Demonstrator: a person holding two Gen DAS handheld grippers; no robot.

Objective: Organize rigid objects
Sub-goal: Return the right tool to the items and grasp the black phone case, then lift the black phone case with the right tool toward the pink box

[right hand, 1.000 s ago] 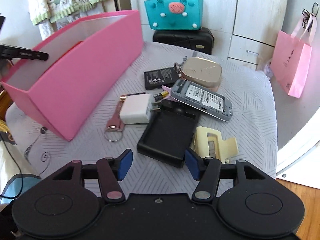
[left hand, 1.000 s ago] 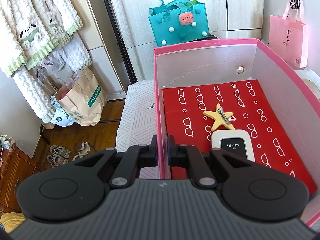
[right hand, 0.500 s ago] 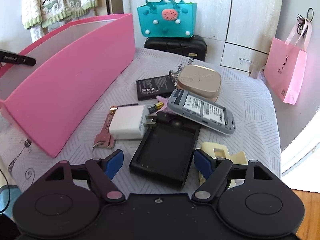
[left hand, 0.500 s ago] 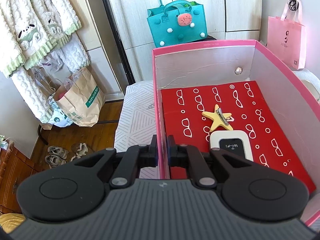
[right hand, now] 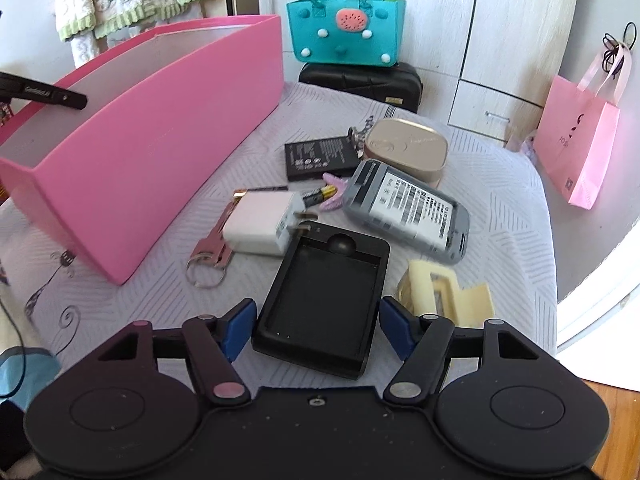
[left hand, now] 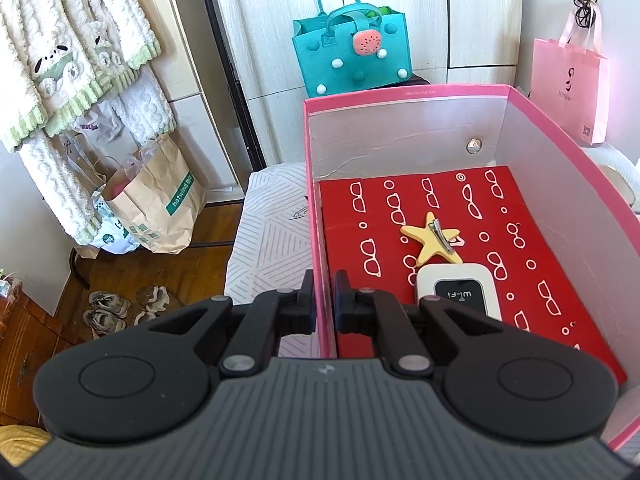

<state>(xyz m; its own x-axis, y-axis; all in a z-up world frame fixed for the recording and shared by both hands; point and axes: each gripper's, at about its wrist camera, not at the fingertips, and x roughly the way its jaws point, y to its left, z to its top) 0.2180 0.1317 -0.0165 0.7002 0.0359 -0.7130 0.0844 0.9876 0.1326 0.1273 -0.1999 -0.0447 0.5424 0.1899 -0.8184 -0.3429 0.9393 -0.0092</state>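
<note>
My left gripper (left hand: 324,296) is shut on the near left wall of the pink box (left hand: 316,208). Inside, on the red lining, lie a yellow star hair clip (left hand: 434,238) and a white Wi-Fi router (left hand: 456,292). In the right wrist view the pink box (right hand: 160,140) stands at the left of the table. My right gripper (right hand: 319,312) straddles a black charger tray (right hand: 324,292); its jaws are closing, with the blue pads just beside the tray's long edges. Beyond lie a white plug adapter (right hand: 260,224), a grey device (right hand: 408,208), a flat battery (right hand: 320,156) and a gold case (right hand: 408,148).
A cream claw clip (right hand: 440,292) lies just right of the tray, and a pink keyring (right hand: 208,256) lies to its left. A teal bag (right hand: 344,32) on a black case (right hand: 360,84) stands at the back. A pink paper bag (right hand: 576,152) hangs beyond the table's right edge.
The right gripper has come forward and down over the black tray, so its pads now flank the tray instead of sitting short of it. The left gripper has kept its hold on the box wall.
</note>
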